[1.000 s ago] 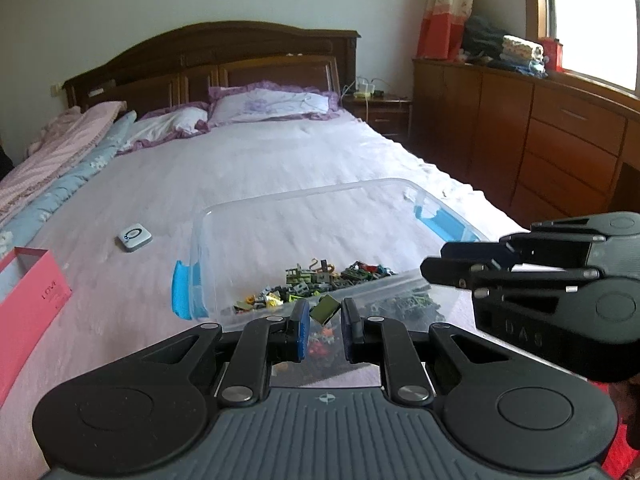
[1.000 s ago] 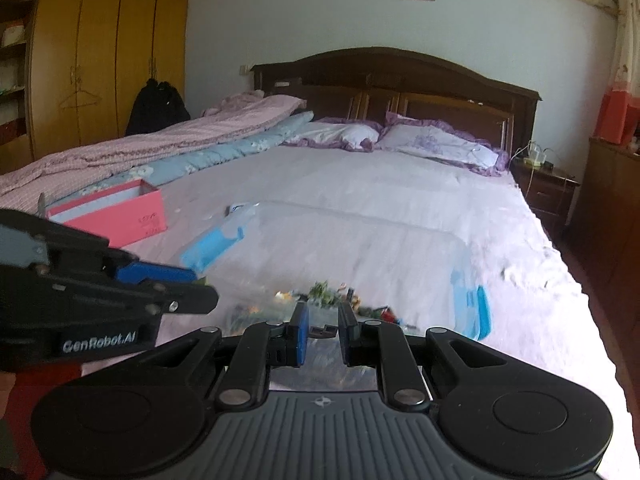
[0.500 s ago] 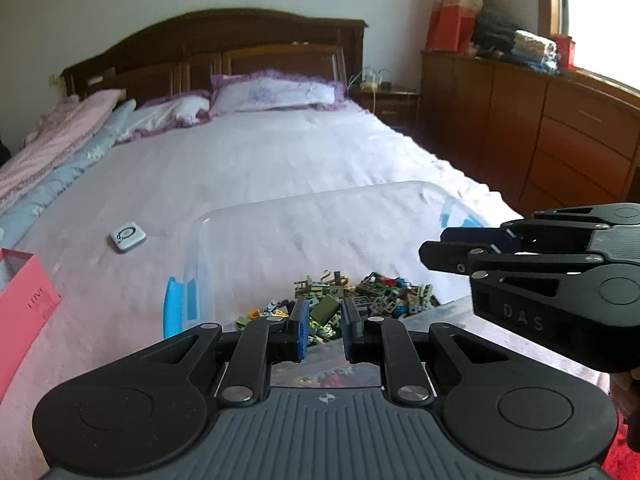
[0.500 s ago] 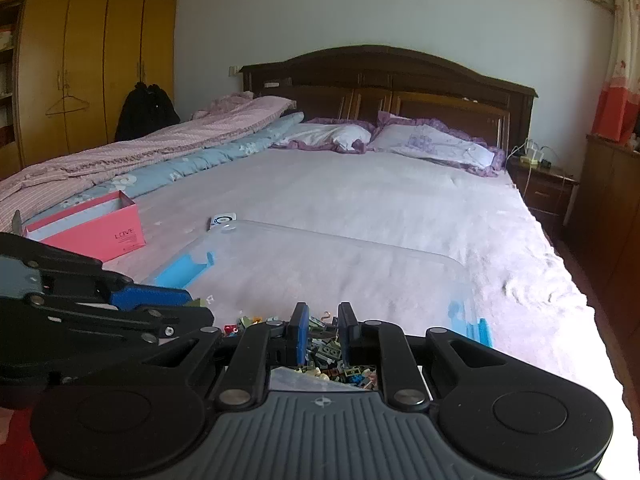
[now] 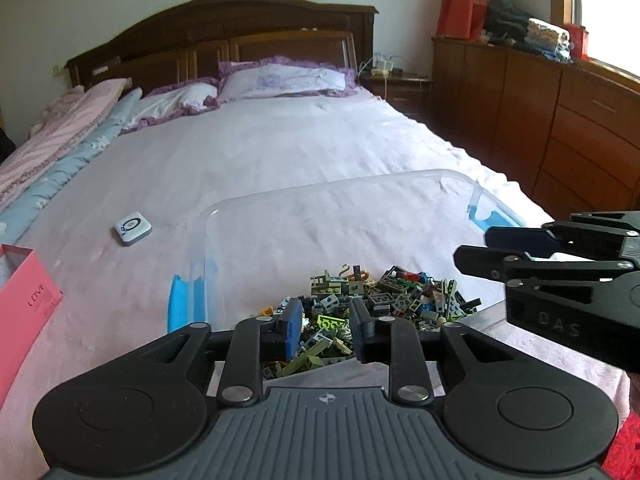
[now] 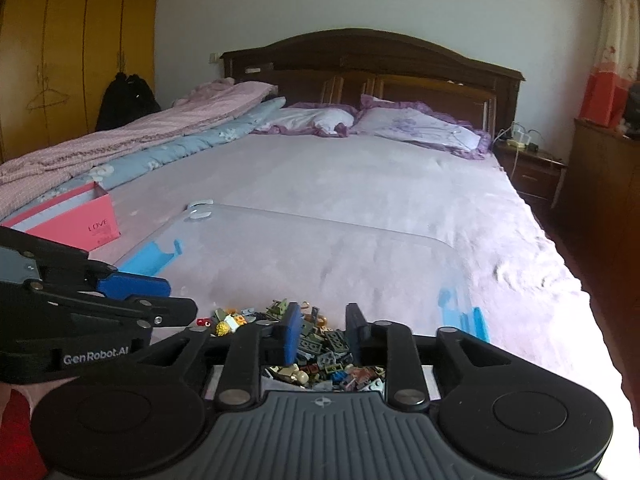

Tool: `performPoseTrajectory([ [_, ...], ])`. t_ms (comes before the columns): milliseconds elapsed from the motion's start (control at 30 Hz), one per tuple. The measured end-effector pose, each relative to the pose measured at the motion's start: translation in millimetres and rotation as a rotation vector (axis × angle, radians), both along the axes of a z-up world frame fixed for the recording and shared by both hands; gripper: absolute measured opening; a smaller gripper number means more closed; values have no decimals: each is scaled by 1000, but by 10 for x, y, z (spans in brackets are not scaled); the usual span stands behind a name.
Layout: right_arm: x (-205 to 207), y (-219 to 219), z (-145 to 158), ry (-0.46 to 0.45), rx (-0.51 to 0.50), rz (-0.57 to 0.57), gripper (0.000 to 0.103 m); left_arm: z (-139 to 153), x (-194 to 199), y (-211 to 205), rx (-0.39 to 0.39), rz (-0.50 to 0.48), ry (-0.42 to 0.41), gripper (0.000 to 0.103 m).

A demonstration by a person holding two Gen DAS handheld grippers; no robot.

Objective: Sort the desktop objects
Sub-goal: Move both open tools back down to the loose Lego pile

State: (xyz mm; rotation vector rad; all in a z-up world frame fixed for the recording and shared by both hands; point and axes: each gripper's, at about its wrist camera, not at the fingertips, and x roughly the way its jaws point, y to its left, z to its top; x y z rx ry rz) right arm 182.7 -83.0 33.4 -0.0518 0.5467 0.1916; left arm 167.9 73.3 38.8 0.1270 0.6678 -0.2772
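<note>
Over the last second both views have dipped and closed in: the heap of small bricks (image 5: 376,300) that sat ahead of the fingers now spreads between and just beyond the tips of the left gripper (image 5: 326,330), and lies likewise under the right gripper (image 6: 322,334). All of it rests inside the clear plastic bin (image 5: 280,204) on the bed (image 5: 280,148) — near end. Each gripper's 2 fingers stand narrowly apart with nothing clamped between them. The right gripper hangs just right of the left's fingers. My judgement: both are lining up over the heap, though which brick cannot be told.
</note>
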Motion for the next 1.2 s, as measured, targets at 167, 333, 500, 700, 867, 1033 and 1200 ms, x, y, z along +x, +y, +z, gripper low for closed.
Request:
performPoseTrajectory([
  [167,-251,-105,46,-25,17,-15,45,62,-218,64,-3,5,-26,52],
  [333,-669,-226,38,-34,33,-21,46,40,-542,222,-3,39,-21,57],
  [500,-1068,-213,-86,-19,18,23,46,-116,-869,471,-8,100,27,64],
  [700,-1245,11,-447,111,6,85,42,-405,-1148,763,-2,165,127,64],
  [867,-1307,276,-670,195,16,153,40,-596,-1292,908,18,190,182,67],
  [1033,-1222,518,-769,247,4,206,33,-690,-1383,943,25,203,195,71],
  [1200,-1092,672,-776,242,-12,219,24,-758,-1390,949,25,207,195,72],
])
